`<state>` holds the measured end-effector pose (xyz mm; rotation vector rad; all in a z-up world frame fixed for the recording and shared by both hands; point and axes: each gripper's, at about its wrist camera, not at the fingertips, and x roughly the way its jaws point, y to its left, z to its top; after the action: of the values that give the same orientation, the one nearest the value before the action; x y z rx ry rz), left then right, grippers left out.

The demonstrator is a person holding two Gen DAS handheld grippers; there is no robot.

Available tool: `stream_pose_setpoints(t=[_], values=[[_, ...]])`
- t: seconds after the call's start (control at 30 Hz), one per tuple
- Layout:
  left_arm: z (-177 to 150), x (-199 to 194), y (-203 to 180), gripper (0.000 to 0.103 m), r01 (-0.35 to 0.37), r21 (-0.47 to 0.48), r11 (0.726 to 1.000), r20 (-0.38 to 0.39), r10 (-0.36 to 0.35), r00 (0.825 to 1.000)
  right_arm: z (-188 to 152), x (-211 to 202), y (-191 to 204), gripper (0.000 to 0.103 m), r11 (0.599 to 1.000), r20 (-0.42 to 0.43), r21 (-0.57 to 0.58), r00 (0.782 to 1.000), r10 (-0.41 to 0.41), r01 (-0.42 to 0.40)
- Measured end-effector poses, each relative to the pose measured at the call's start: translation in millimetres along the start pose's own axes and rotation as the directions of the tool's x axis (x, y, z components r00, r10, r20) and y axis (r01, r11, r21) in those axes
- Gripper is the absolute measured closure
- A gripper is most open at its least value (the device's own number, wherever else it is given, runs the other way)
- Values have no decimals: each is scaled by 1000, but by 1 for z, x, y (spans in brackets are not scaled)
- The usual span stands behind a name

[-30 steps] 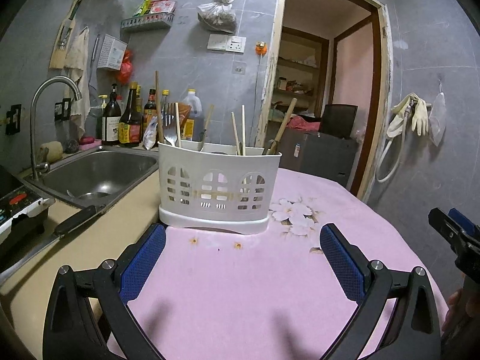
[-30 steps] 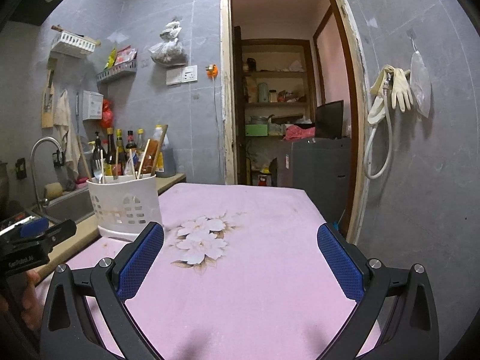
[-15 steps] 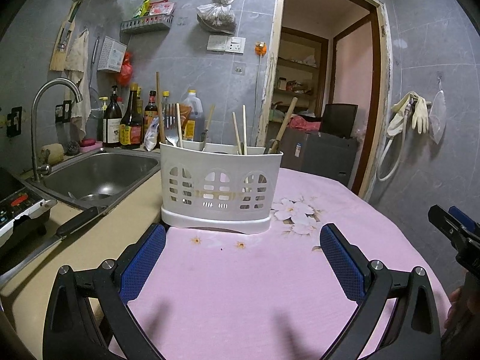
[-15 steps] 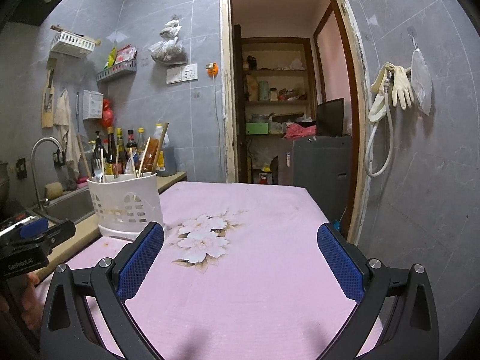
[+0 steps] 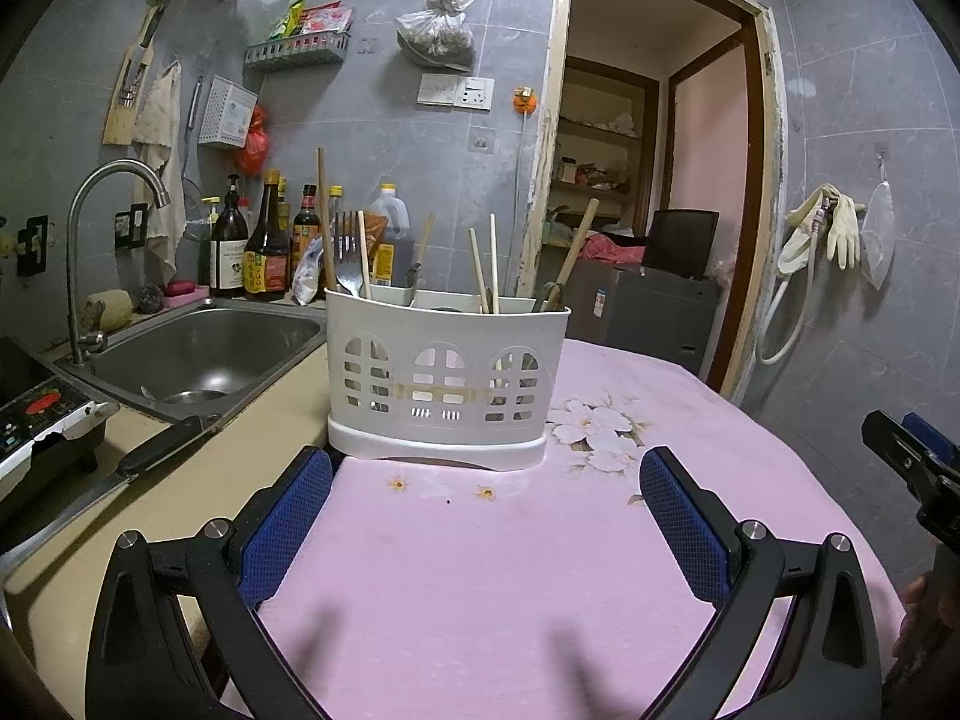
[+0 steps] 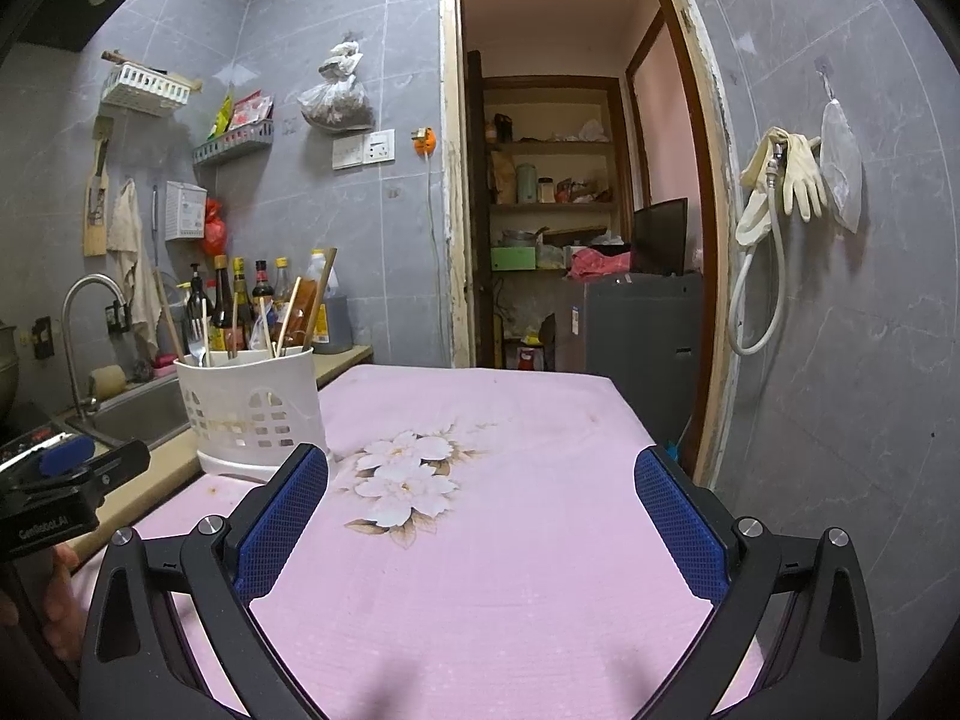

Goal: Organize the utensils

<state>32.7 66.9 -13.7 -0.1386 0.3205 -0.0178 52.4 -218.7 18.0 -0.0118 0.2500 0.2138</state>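
A white slotted utensil caddy [image 5: 447, 381] stands at the left edge of the pink floral tablecloth [image 5: 480, 570]. It holds a fork [image 5: 348, 264], several chopsticks [image 5: 483, 273] and wooden-handled utensils [image 5: 573, 252]. My left gripper [image 5: 486, 483] is open and empty, just in front of the caddy. My right gripper [image 6: 480, 480] is open and empty over the tablecloth [image 6: 480, 570], with the caddy [image 6: 252, 408] to its left. Each gripper shows at the edge of the other's view.
A steel sink [image 5: 198, 354] with a tap [image 5: 90, 228] lies left of the caddy. Sauce bottles [image 5: 252, 246] stand behind it. A knife [image 5: 120, 474] lies on the beige counter. A stove [image 5: 36, 420] is at far left. A doorway [image 6: 576, 210] opens behind the table.
The left gripper's view has shifted slightly, so the caddy sits a little higher and farther right. Both grippers stay open and empty.
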Motion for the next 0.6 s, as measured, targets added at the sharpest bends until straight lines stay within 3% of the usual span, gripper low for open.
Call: stream_pose_setpoints(t=[0.6], values=[[-1,-2,2,2,-5,3,1000,-1,5,1000,1,2,-3,0,1000,-7,4,1000,-3,3]])
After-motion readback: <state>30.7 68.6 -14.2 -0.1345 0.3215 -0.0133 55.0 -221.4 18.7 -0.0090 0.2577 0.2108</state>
